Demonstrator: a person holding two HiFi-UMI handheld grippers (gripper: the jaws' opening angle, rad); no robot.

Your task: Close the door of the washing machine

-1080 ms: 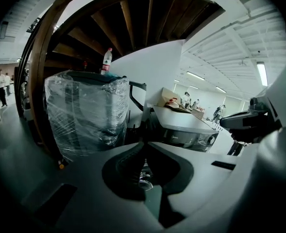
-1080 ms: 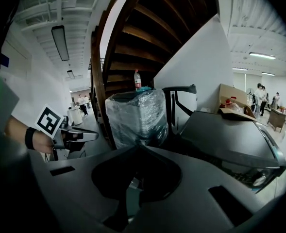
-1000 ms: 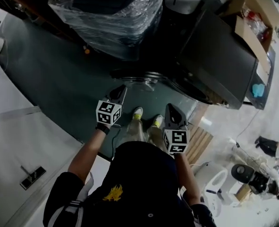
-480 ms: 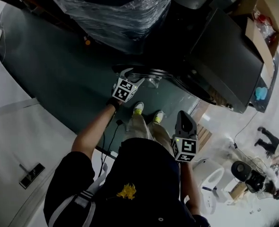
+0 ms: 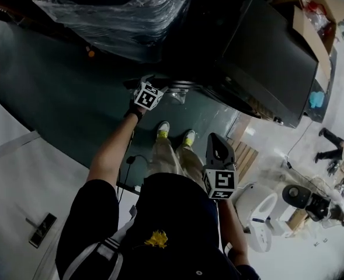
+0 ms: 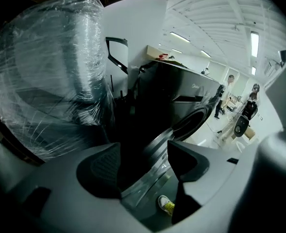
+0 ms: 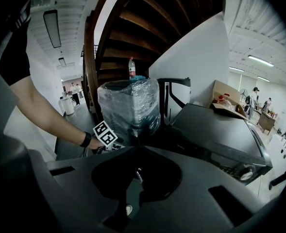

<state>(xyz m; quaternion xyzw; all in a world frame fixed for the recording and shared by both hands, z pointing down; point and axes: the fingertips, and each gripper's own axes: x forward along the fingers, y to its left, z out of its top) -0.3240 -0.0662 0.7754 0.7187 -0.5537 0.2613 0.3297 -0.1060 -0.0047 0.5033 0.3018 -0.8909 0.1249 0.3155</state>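
The dark washing machine (image 5: 265, 57) stands ahead at the right, with its round door (image 5: 180, 89) swung open low in front of it. My left gripper (image 5: 154, 80) has reached down to the door's edge. In the left gripper view the door's silver rim (image 6: 150, 169) runs between the two pads of the left gripper (image 6: 143, 152), and a gap shows on each side of it. These jaws have just been opening. The machine's round opening (image 6: 191, 123) lies beyond. My right gripper (image 5: 215, 139) hangs back by the person's right side, and in the right gripper view the right gripper (image 7: 135, 171) is shut on nothing.
A large appliance wrapped in clear plastic (image 5: 119, 10) stands left of the machine, with a bottle (image 7: 131, 68) on top. Cardboard boxes (image 5: 315, 16) sit behind the machine. A wooden pallet (image 5: 245, 156) and a white appliance (image 5: 256, 212) are at the right. The person's shoes (image 5: 163, 130) stand just before the door.
My left gripper went forward and down from beside the body to the door's edge, and its jaws opened. The right gripper stayed close to where it was.
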